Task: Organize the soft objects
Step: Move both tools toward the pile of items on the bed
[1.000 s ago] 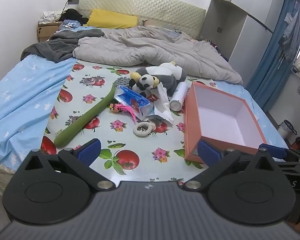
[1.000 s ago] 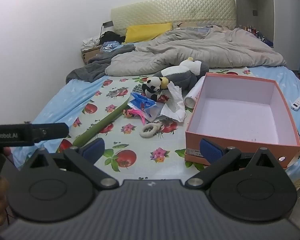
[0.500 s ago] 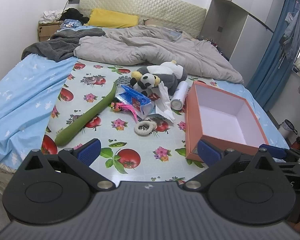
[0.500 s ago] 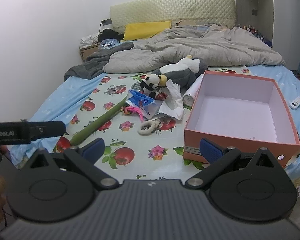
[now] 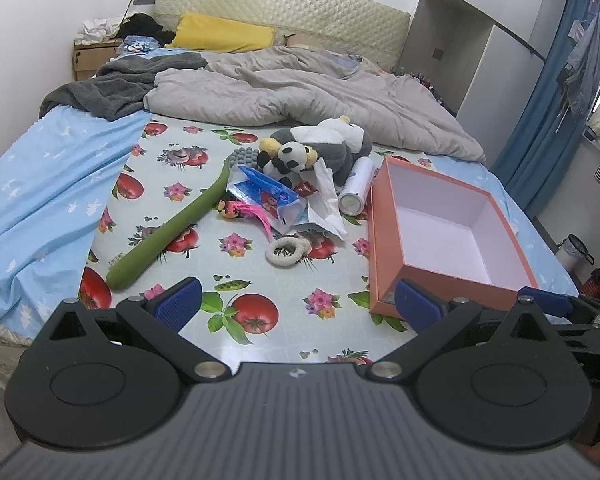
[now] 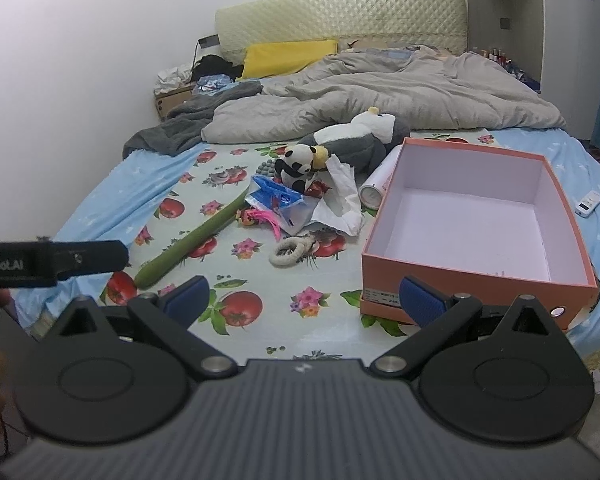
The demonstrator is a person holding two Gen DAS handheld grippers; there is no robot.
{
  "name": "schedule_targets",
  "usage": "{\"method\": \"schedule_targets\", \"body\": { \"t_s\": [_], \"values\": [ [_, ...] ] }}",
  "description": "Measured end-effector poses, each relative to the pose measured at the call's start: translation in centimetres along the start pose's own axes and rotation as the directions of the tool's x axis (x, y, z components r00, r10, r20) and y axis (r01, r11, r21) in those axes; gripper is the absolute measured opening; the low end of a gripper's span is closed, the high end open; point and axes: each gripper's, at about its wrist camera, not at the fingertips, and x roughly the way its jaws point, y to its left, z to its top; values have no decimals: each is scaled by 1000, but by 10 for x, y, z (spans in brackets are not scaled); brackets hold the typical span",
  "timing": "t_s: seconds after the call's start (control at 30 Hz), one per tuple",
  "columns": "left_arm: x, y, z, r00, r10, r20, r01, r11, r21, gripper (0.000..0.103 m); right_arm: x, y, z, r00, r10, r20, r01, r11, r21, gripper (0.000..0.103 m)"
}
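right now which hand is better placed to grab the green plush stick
Left, probably. The green plush stick lies on the left side of the pile, nearer the open left gripper; the right gripper sits by the orange box.

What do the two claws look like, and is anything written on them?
Both look alike: a ribbed grey body, two round black discs with silver bolts, and black arms ending in bumpy blue pads. That goes for the left claw and the right claw. In the right view, the left claw's black side shows white letters, partly cut off, reading "Robot.AI".

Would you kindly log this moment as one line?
left gripper: open | right gripper: open | orange box: empty | panda plush: untouched
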Motion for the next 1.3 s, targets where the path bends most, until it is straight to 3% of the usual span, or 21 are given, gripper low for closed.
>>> {"method": "schedule_targets", "body": {
  "t_s": [1.3],
  "values": [
    [33, -17, 2, 998, -24, -58, 26, 999, 40, 103, 0, -21, -11, 1000, -28, -7, 29, 999, 37, 103]
  ]
}}
